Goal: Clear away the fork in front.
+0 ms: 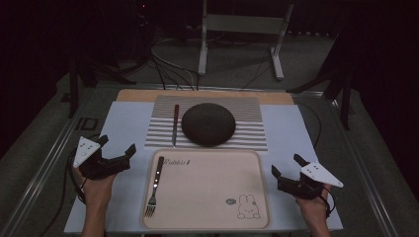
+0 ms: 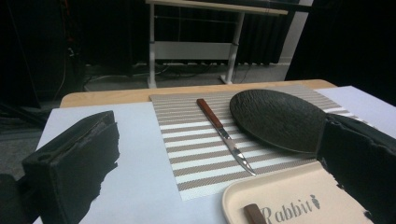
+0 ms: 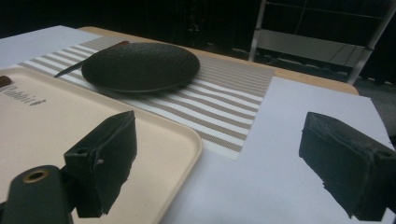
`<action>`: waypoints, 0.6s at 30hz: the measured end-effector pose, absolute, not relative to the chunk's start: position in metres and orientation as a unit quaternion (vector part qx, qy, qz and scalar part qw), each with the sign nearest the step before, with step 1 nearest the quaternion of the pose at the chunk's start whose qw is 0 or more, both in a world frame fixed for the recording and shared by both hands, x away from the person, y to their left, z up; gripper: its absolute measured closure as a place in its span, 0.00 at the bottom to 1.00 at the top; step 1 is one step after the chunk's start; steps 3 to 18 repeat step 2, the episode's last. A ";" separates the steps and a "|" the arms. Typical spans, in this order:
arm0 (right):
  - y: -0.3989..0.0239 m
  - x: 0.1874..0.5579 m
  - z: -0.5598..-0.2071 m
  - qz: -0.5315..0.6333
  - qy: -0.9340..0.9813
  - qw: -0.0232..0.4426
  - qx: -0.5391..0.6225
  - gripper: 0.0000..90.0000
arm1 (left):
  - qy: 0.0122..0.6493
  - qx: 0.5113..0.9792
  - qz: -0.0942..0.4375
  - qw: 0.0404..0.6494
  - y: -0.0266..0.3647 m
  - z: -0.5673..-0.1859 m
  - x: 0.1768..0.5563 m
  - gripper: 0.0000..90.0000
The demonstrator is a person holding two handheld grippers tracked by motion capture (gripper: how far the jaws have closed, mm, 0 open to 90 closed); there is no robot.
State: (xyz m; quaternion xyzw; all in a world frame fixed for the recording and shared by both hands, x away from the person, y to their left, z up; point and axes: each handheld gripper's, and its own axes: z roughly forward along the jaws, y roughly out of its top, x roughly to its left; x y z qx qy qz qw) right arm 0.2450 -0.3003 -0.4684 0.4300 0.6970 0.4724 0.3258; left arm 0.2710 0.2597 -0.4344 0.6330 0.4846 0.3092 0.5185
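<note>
My left gripper (image 1: 117, 146) hovers at the lower left of the high view, jaws spread wide with nothing between them, just left of the tray's (image 1: 207, 224) edge. The fork (image 1: 154, 186) lies along the tray's left side. My right gripper (image 1: 285, 167) stands wide and empty too, over bare desk (image 1: 123, 197) beyond the tray's right edge.

Round dark charcoal plate (image 1: 208, 124), pebbled texture. Woven placemat (image 1: 247, 137), beige and white stripes. Cream plastic tray (image 1: 212, 190), brown "Rabbit" lettering and outlined rabbit drawing. Steel knife (image 1: 175, 124), reddish-brown handle. Steel fork (image 1: 155, 186), brown handle. Pale blue-white sheet (image 1: 123, 128) over tan wooden surface (image 1: 136, 95).
</note>
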 end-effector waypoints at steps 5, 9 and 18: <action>-0.300 0.245 -0.469 0.472 0.698 0.325 0.429 0.12 | 0.486 0.632 0.310 0.518 0.260 -0.435 0.271 0.00; -0.300 0.245 -0.469 0.472 0.698 0.325 0.429 0.12 | 0.486 0.632 0.310 0.518 0.260 -0.435 0.271 0.00; -0.300 0.245 -0.469 0.472 0.698 0.325 0.429 0.12 | 0.486 0.632 0.310 0.518 0.260 -0.435 0.271 0.00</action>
